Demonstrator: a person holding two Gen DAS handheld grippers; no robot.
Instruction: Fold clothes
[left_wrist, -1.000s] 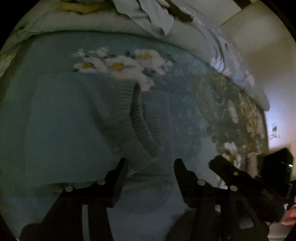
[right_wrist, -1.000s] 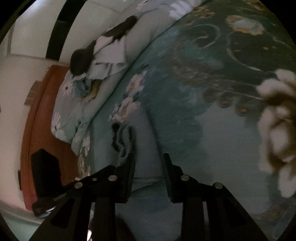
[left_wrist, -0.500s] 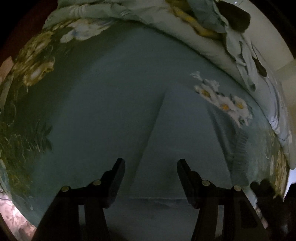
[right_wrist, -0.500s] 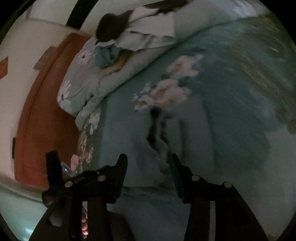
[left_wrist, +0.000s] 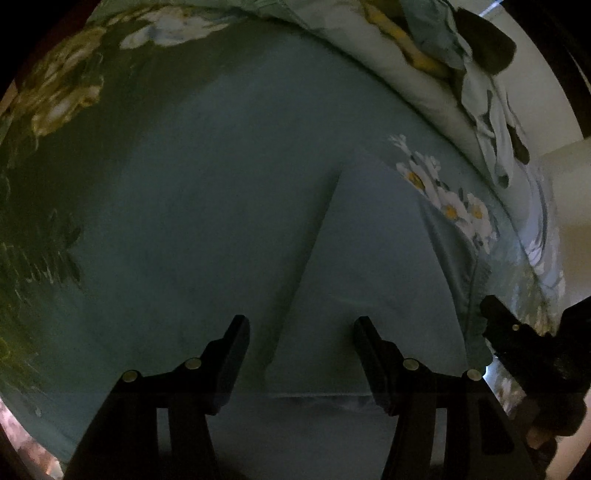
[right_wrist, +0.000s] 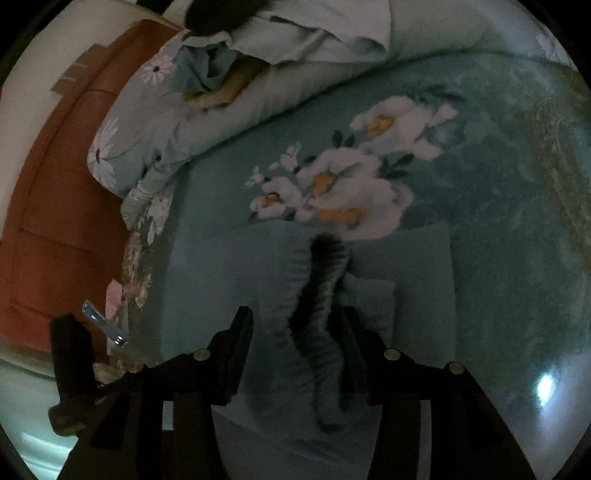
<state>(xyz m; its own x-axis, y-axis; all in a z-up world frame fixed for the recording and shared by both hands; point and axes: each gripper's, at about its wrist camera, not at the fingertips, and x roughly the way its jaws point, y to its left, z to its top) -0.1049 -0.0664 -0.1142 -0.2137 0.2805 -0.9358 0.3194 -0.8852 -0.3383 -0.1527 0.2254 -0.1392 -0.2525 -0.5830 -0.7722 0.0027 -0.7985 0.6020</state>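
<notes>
Sweater (right_wrist: 332, 295) ribbed collar now nearer right tongs (right_wrist: 295, 325), left tongs (left_wrist: 301, 336) unmoved, both spread, empty.

Place: I am working in a home bedroom.
Signs: I am seeing a floral bedspread (right_wrist: 480, 177), a rolled duvet (right_wrist: 221, 122), a wooden door (right_wrist: 62, 192).

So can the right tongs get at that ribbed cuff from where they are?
Probably yes. The right tongs are open and the ribbed cuff already runs up between their fingers on the folded sweater, with nothing lying over it.
</notes>
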